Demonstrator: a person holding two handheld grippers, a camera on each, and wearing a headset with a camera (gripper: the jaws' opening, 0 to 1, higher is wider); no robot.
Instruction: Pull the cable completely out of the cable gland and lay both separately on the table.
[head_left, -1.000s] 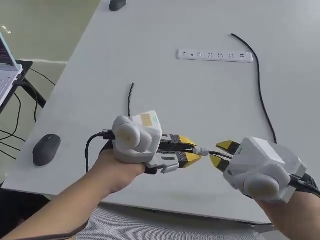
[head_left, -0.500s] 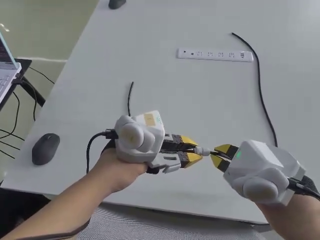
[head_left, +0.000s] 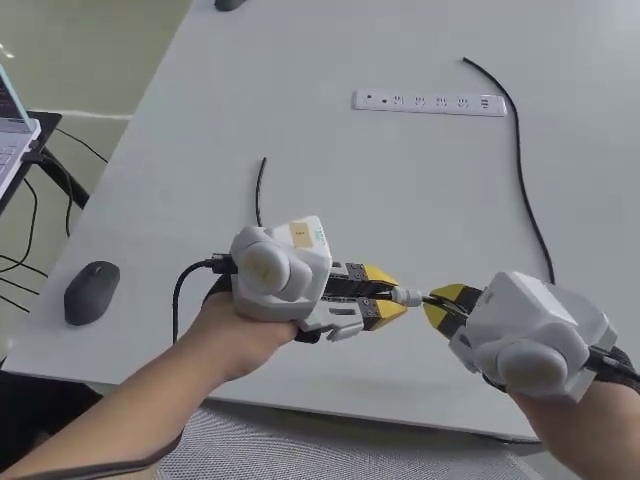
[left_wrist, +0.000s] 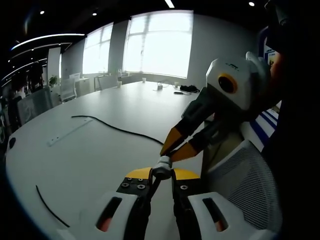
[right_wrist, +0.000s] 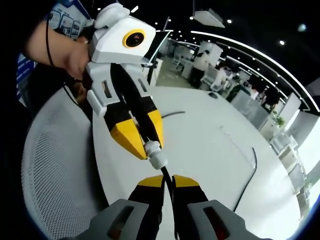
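left claw pinches the cable gland; right claw, just beside the gland, pinches the cable; pulling step in hand; next calls for drawing the cable straight clear.

The left claw and right claw showed white bodies and yellow, black-backed tips. The cable gland was white, its cable black. A white power strip, black cord and dark grey mouse stood out against the pale grey tabletop.
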